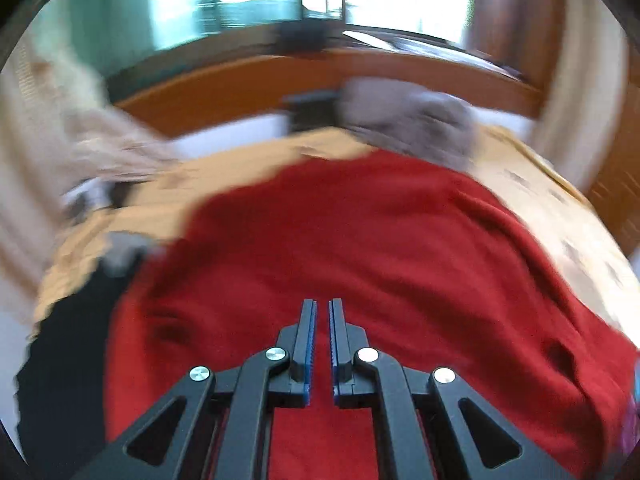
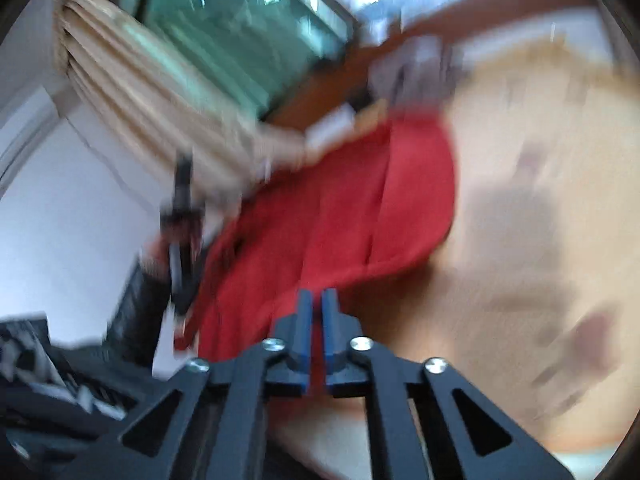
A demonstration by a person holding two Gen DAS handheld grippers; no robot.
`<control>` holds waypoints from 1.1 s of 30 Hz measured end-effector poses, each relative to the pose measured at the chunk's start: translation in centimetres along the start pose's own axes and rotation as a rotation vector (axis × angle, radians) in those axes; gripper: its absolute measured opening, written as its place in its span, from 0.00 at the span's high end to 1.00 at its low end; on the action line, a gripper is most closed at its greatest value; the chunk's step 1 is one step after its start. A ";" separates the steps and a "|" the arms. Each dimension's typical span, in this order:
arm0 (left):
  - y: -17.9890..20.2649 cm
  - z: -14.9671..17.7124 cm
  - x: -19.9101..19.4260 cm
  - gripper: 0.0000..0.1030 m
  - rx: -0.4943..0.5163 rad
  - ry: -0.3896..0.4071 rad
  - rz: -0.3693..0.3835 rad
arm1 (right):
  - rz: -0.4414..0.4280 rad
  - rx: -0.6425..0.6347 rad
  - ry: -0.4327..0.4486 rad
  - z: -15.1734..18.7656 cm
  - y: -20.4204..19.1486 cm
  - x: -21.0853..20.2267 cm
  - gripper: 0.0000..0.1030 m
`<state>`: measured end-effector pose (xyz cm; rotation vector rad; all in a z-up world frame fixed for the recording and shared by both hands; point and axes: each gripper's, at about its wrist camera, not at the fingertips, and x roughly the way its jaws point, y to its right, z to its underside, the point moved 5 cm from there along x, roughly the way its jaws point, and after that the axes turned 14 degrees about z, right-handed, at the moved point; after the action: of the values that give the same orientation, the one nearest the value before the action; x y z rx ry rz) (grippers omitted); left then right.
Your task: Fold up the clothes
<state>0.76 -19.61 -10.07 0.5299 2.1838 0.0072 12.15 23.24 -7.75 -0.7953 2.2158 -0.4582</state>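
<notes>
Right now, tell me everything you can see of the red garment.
The red garment is a soft, fleecy-looking cloth, plain red with no print visible. It lies spread and wrinkled over a tan bedcover, with a grey garment at its far edge. In the right wrist view one part looks lifted or folded over. The left tongs sit nearly closed above it; the right tongs are at its near edge. Blur hides whether either grips it.

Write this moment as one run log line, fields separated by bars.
stage: folding | cloth: red garment on bed | left gripper: nearly shut, empty | right gripper: nearly shut, at garment edge | views blurred
</notes>
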 end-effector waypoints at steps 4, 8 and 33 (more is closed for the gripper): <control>3.9 1.4 1.5 0.94 0.081 -0.046 0.069 | 0.122 0.034 0.200 -4.9 2.4 -6.5 0.96; 5.6 2.9 2.4 0.94 0.156 -0.094 0.035 | 0.130 0.089 0.125 -4.6 4.8 -7.1 0.96; 7.9 9.3 0.9 0.94 0.094 -0.192 0.195 | -0.139 0.198 -0.307 6.5 0.0 5.3 0.37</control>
<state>10.24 -13.77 -15.07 0.7633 1.9457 -0.0398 14.04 19.25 -14.84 -0.8543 1.8098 -0.5726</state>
